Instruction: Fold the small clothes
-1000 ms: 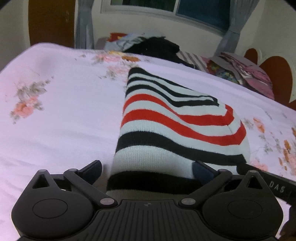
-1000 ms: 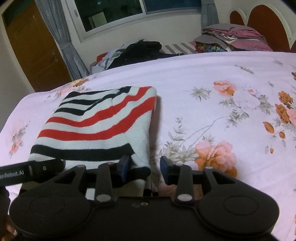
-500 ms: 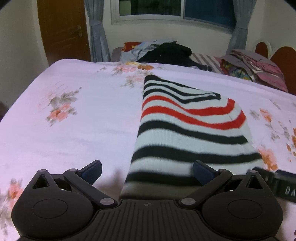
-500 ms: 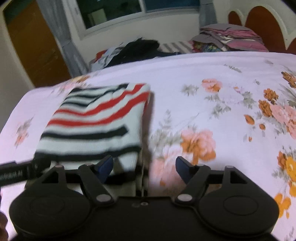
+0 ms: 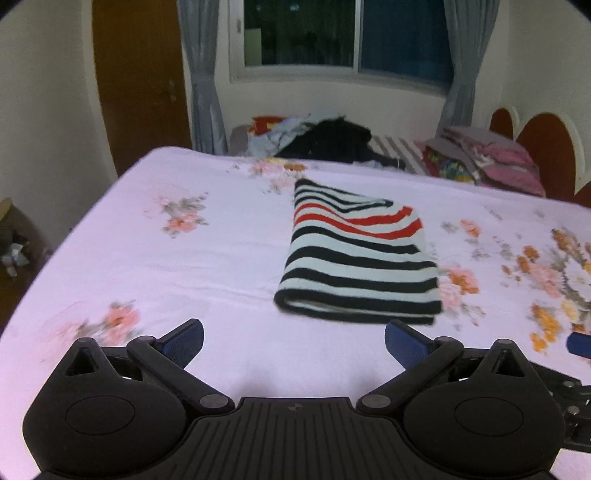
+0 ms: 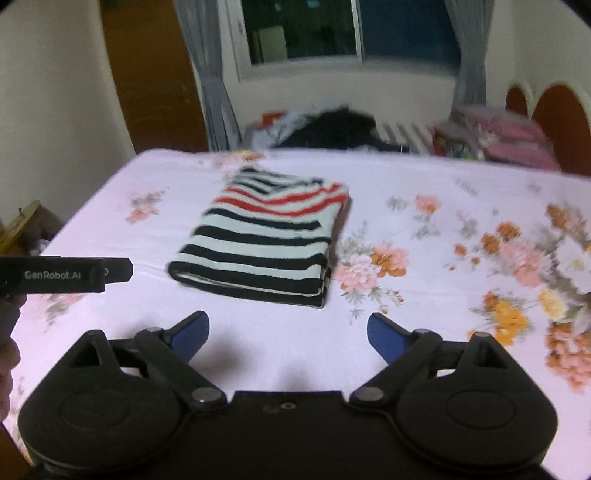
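Observation:
A folded sweater [image 5: 354,258] with black, white and red stripes lies flat on the pink floral bedsheet [image 5: 184,258]; the right wrist view shows the sweater [image 6: 258,240] too. My left gripper [image 5: 293,339] hangs open above the sheet, well short of the fold's near edge, with nothing between its blue pads. My right gripper [image 6: 288,334] is also clear of the garment, its jaws still opening and empty. The left gripper's body [image 6: 66,275] shows at the left edge of the right wrist view.
A heap of loose clothes [image 5: 325,142] lies at the far end of the bed, with a stack of folded clothes [image 5: 487,162] to its right by the headboard [image 5: 546,147]. A wooden door [image 5: 140,81] and a curtained window [image 5: 347,33] stand behind.
Both grippers have drawn back and up from the sweater. The right gripper, which was shut on the sweater's near corner, has let it go and opened wide. The sweater now lies folded alone.

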The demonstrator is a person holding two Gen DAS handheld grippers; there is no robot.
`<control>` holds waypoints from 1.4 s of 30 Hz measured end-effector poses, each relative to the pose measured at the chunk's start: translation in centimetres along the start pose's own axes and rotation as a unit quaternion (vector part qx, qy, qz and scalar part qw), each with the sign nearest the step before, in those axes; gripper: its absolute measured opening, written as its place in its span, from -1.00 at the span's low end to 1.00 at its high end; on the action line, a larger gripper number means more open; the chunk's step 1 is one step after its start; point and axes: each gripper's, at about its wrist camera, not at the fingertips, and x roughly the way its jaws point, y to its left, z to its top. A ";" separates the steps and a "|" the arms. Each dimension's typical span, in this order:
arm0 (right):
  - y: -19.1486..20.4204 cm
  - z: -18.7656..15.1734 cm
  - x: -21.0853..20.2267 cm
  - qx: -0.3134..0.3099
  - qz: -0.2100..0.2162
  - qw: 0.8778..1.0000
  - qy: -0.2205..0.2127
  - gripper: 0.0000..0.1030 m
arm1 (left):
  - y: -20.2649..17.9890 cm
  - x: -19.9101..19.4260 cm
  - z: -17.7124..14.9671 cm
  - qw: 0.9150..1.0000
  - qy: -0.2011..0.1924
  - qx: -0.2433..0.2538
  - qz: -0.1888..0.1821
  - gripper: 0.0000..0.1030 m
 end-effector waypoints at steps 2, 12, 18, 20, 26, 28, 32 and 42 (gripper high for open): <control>0.5 -1.0 -3.3 0.003 -0.008 1.000 -0.014 0.81 | 0.4 -3.1 -1.0 1.000 -0.011 -0.002 0.002 1.00; 2.6 -3.5 -14.1 -0.011 -0.041 0.996 -0.081 0.84 | 2.1 -14.8 -5.5 0.999 -0.037 -0.015 0.003 1.00; 3.1 -4.0 -16.5 -0.012 -0.036 0.994 -0.101 0.84 | 2.9 -18.1 -6.7 0.998 -0.054 -0.027 0.008 1.00; 3.2 -4.0 -16.9 -0.011 -0.038 0.993 -0.108 0.84 | 2.9 -18.7 -6.9 0.998 -0.058 -0.028 0.014 1.00; 3.2 -4.4 -17.6 -0.010 -0.036 0.993 -0.112 0.85 | 3.0 -19.5 -6.9 0.997 -0.063 -0.030 0.016 1.00; 3.2 -4.5 -17.7 -0.008 -0.036 0.993 -0.112 0.85 | 2.8 -19.6 -6.9 0.998 -0.064 -0.027 0.013 1.00; 3.2 -4.5 -18.0 -0.010 -0.041 0.993 -0.114 0.85 | 2.2 -19.7 -6.8 0.998 -0.065 -0.020 0.009 1.00; 3.0 -4.6 -18.3 -0.006 -0.044 0.992 -0.116 0.85 | 1.7 -20.2 -6.7 0.998 -0.068 -0.012 0.006 1.00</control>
